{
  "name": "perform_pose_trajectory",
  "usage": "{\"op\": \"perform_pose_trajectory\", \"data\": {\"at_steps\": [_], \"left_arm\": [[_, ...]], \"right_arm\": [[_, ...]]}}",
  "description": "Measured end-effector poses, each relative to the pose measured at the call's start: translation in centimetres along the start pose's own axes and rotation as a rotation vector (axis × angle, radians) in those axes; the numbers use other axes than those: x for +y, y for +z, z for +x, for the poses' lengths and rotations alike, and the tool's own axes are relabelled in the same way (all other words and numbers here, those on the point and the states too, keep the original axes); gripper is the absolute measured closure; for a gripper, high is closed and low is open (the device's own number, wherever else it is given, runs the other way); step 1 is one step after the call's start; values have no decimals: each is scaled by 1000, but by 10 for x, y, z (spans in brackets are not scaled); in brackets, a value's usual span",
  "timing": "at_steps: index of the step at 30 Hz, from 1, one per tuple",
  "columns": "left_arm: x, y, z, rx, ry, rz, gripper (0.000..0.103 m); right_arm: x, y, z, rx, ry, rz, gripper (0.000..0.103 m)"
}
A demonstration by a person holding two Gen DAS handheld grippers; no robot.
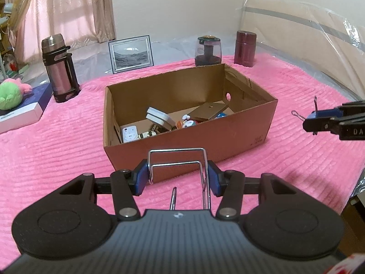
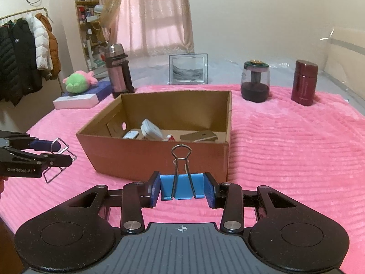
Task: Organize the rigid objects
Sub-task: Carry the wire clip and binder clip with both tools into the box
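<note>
My left gripper (image 1: pixel 178 178) is shut on a chrome wire frame (image 1: pixel 175 150), its blue pads pressing the frame's two sides. It hovers over the pink blanket just short of the near wall of an open cardboard box (image 1: pixel 205 141). My right gripper (image 2: pixel 182 186) is shut on a blue binder clip (image 2: pixel 182 187) whose wire handles stand up. It also hangs in front of the box (image 2: pixel 136 155). Each gripper shows in the other's view: the right gripper (image 1: pixel 313 118) at the right edge, the left gripper (image 2: pixel 62 151) at the left edge. Several small items lie inside the box.
Behind the box stand a steel thermos (image 1: pixel 59 68), a picture frame (image 1: pixel 131 54), a dark jar (image 1: pixel 208 51) and a maroon flask (image 1: pixel 245 48). A green plush toy (image 1: pixel 10 93) lies on flat boxes at the left. The pink blanket (image 1: pixel 57 148) spreads on all sides.
</note>
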State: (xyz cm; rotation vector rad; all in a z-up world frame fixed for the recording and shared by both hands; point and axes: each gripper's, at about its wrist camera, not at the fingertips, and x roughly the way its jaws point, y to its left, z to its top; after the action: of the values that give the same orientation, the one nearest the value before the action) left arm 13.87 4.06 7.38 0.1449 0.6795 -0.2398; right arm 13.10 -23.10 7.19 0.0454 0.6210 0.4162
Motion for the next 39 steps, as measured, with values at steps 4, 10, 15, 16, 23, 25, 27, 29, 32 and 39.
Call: {"op": "perform_pose_trajectory", "data": {"at_steps": [4, 10, 15, 16, 23, 25, 27, 29, 32, 39], "left_arm": [[3, 9, 0, -5, -9, 7, 55], [7, 31, 1, -17, -35, 32, 55], [14, 54, 4, -28, -63, 39, 55], [16, 59, 6, -29, -68, 39, 55], [24, 95, 21, -20, -89, 69, 55], [25, 105, 29, -11, -91, 84, 55], [25, 112, 39, 5, -93, 94, 55], [26, 118, 49, 23, -93, 100, 55], [27, 124, 64, 46, -92, 116, 55], [24, 130, 95, 99, -92, 163, 55]], "right_arm": [[0, 13, 1, -7, 7, -19, 67], [-5, 35, 9, 1, 43, -9, 67], [-9, 56, 14, 13, 67, -9, 67], [-9, 61, 15, 13, 69, -13, 67], [-9, 99, 27, 22, 85, -53, 67], [-11, 109, 36, 33, 84, -64, 67], [-12, 117, 46, 49, 81, -74, 67], [-12, 123, 56, 68, 76, -87, 67], [-14, 129, 73, 100, 70, -98, 67], [-18, 136, 108, 160, 67, -102, 67]]}}
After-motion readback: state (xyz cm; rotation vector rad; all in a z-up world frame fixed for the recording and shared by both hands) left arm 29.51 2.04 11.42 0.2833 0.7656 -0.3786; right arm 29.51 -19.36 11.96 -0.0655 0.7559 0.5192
